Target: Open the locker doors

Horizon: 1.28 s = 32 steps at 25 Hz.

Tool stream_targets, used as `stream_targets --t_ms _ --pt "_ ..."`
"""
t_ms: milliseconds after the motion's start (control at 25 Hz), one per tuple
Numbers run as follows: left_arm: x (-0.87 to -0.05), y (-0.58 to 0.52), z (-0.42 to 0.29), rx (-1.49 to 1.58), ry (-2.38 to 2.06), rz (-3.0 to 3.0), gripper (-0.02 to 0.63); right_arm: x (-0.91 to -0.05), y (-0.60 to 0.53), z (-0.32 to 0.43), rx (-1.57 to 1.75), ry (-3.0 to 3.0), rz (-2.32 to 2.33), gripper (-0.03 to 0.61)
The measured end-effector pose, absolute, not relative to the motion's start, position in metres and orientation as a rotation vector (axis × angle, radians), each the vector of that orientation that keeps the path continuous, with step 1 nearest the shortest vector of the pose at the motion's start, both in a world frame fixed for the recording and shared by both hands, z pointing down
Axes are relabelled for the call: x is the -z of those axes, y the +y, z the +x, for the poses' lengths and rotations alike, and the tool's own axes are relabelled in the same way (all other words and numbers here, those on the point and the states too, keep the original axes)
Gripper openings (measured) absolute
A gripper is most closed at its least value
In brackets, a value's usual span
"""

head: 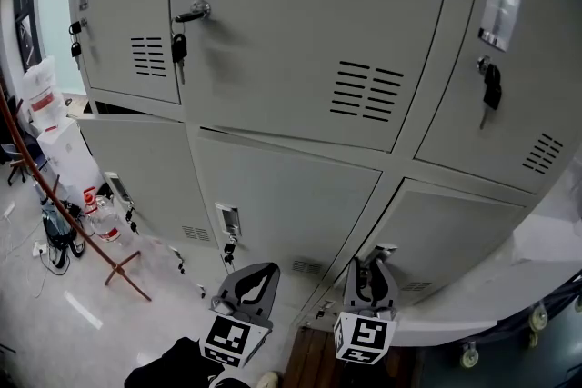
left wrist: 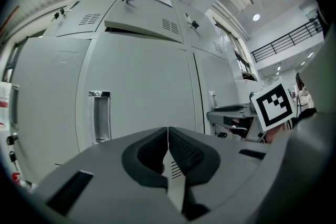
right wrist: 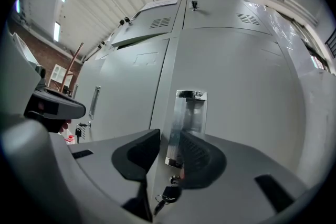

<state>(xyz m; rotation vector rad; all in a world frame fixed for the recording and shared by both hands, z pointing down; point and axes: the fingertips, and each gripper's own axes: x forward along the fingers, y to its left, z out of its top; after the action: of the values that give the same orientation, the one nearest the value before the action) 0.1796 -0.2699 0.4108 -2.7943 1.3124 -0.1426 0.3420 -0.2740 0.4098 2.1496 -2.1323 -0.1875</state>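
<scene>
Grey lockers fill the head view. The upper middle door (head: 300, 32) has a lever handle and a hanging key, and its lower edge stands slightly out. My right gripper (head: 375, 273) is at the top left corner of the lower right door (head: 455, 232). In the right gripper view its jaws (right wrist: 169, 136) are open, a gap apart, with the left edge of the chrome handle recess (right wrist: 190, 113) seen between them and a key (right wrist: 169, 194) hanging below. My left gripper (head: 250, 282) hangs in front of the lower middle door (head: 282, 195); its jaws (left wrist: 167, 131) are shut and empty.
A red pole stand (head: 55, 186) leans at the left, with bottles (head: 105, 218), a bag and white boxes (head: 45, 104) on the floor around it. A wooden board (head: 314, 363) lies below the grippers. Caster wheels (head: 538, 318) show at the lower right.
</scene>
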Motion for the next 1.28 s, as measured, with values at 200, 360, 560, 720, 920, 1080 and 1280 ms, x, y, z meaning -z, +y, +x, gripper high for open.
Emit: stream_targets --t_ms 200,360,560,720,920,1080,1280 --pt "-0.409 -0.264 0.182 0.134 1.297 -2.799 0.025 -0.41 -0.265 0.34 0.184 -2.141 2.143 0.131" --pt "-0.407 -0.256 0.187 0.13 1.263 -2.813 0.025 -0.411 -0.252 0.337 0.164 -2.162 2.138 0.13" --pt "-0.406 -0.241 0.192 0.124 1.21 -2.835 0.025 -0.411 -0.236 0.336 0.146 -2.146 2.15 0.132" --pt "-0.404 -0.23 0.189 0.126 1.181 -2.845 0.025 -0.411 -0.222 0.336 0.139 -2.119 2.169 0.135" --pt "-0.402 -0.219 0.185 0.121 1.155 -2.861 0.025 -0.411 -0.201 0.335 0.137 -2.08 2.198 0.138" --pt "-0.403 -0.206 0.188 0.12 1.112 -2.881 0.025 -0.412 -0.183 0.337 0.136 -2.049 2.215 0.143" --pt "-0.404 -0.185 0.194 0.12 1.045 -2.903 0.025 -0.412 -0.158 0.34 0.149 -1.997 2.244 0.147"
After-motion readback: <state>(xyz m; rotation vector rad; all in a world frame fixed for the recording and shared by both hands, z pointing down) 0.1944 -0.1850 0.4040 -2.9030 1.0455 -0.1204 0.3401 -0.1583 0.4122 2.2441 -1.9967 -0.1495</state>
